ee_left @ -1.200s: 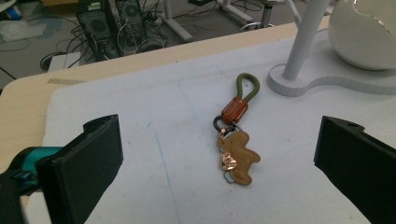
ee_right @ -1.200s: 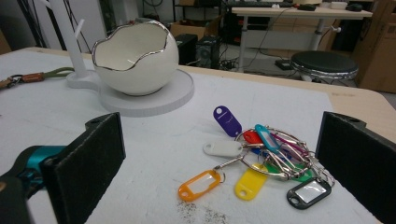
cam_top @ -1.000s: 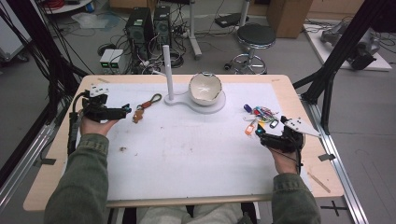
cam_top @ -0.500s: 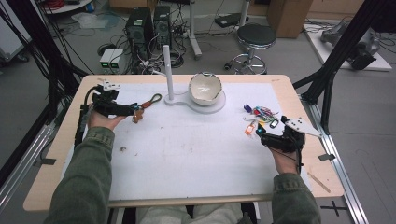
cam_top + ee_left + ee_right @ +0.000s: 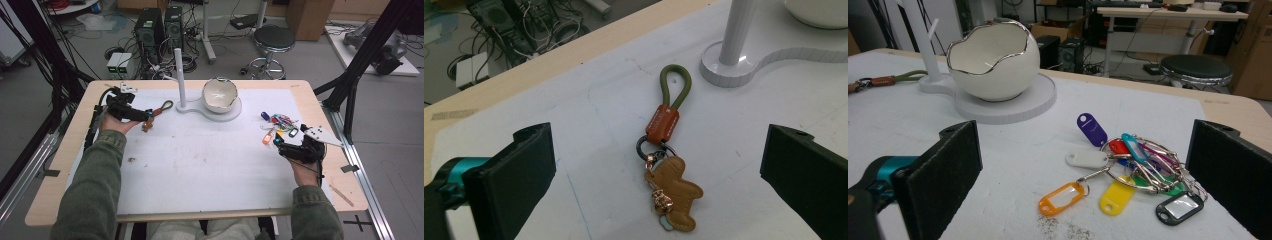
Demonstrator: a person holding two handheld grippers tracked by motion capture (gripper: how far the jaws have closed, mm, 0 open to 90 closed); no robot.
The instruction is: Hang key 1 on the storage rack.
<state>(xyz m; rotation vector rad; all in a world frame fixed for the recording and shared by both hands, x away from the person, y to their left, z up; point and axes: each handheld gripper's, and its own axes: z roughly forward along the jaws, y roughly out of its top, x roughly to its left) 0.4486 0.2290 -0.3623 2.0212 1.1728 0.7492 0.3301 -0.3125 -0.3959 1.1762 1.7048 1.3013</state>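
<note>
Jaws of left gripper (image 5: pixel 656 170) (spread wide) now flank keychain (image 5: pixel 667 155).

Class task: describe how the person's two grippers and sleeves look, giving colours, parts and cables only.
Both sleeves are olive green. The left gripper is black, with a black cable trailing behind it. The right gripper is black too and carries a grey three-cornered plate on top. In each gripper view the jaws are flat black pads, with a teal part by the left-hand one.

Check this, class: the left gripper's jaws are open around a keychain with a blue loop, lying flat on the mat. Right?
Not quite: the keychain has an olive-green loop, not blue, as the left gripper view shows. The left gripper is open around it, and it lies flat on the mat.
</note>
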